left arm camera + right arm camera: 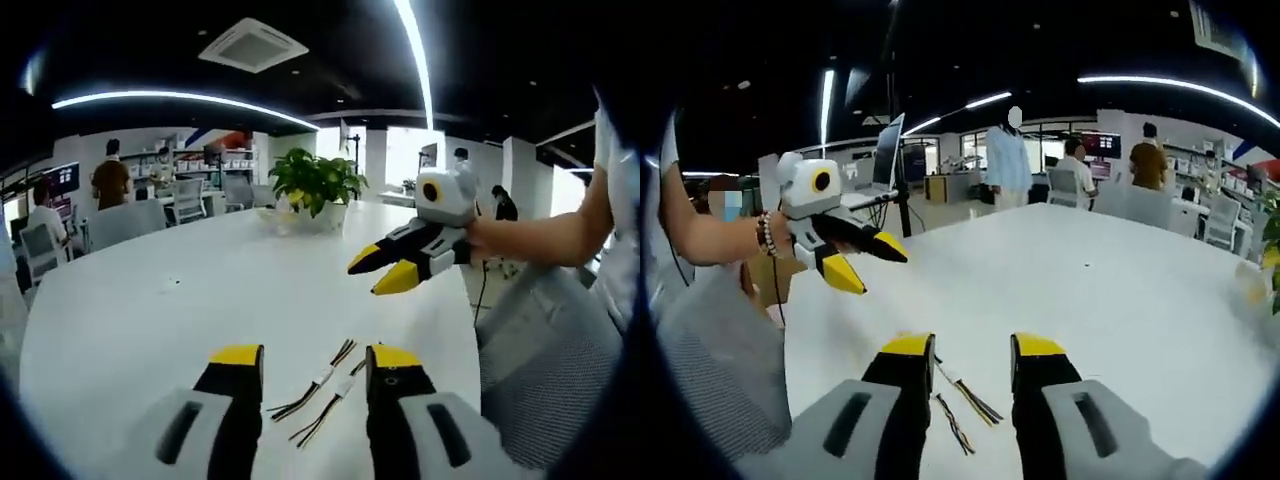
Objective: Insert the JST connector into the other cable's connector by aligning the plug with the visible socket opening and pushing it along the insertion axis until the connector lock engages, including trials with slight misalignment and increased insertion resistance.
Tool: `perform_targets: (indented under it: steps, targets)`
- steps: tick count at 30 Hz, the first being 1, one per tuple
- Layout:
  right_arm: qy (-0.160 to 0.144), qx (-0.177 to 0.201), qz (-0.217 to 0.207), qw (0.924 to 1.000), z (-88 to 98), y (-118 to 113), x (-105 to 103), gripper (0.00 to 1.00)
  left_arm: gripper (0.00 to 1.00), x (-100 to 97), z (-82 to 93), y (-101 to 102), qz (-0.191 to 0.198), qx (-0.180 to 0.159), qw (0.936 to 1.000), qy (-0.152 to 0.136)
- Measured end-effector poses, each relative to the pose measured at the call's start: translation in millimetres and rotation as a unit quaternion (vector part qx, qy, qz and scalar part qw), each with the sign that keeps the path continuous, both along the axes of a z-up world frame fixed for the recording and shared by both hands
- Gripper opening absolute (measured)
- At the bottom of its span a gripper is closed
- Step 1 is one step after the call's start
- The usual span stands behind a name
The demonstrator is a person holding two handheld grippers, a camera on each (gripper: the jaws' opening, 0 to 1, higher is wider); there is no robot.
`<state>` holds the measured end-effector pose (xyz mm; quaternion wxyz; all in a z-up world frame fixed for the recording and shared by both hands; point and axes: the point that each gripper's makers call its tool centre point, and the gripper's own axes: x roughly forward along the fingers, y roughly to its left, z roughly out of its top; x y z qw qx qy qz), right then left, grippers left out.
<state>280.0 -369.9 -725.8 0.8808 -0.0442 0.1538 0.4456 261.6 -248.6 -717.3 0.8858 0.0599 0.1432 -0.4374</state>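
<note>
Cables [322,392] too small to tell plug from socket; ends hidden behind left tool [316,372].

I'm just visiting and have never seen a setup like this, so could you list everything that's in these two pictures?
Cables with connectors: two, thin multicoloured wires with white plugs, lying side by side on the table between the left gripper's jaws.
Table: one, white, large, rounded edge.
Potted plant: one, green leaves, at the far side of the table.
Office chairs: several, grey, beyond the table.
People: several, standing or seated in the background.
Ceiling lights: long bright strips overhead.
Left gripper: one, black jaws with yellow tips, open, over the cables.
Right gripper: one, same colours, open, above the table.
Person's forearm: holding the right gripper.
</note>
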Motion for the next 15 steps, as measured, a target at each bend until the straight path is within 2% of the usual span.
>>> perform_targets:
  steps: [2, 4, 6, 9, 13, 15]
  targets:
    - [-0.005, -0.007, 0.000, 1.0000, 4.0, -3.9, -4.9, 0.29, 0.42, -2.9, 7.4, 7.7, 0.016, 0.002, 0.9998, -0.007]
    - [0.000, -0.011, -0.001, 0.9999, 5.9, -7.1, -9.5, 0.31, 0.46, -6.9, 11.8, 13.0, 0.027, -0.001, 0.9996, 0.000]
    - [0.006, 0.000, -0.002, 1.0000, 11.6, -9.8, -16.5, 0.33, 0.51, -14.6, 16.7, 17.3, 0.035, -0.008, 0.9993, 0.011]
    - [0.001, 0.005, -0.003, 1.0000, 23.1, -13.8, -27.2, 0.35, 0.61, -26.5, 25.4, 24.5, 0.054, -0.009, 0.9985, 0.007]
    - [-0.005, 0.013, -0.009, 0.9999, 37.4, -21.6, -37.4, 0.39, 0.63, -39.6, 33.4, 31.6, 0.066, -0.011, 0.9977, 0.000]
    - [-0.009, 0.033, -0.020, 0.9992, 48.3, -27.5, -40.0, 0.42, 0.63, -45.7, 40.8, 33.3, 0.074, -0.035, 0.9966, 0.003]
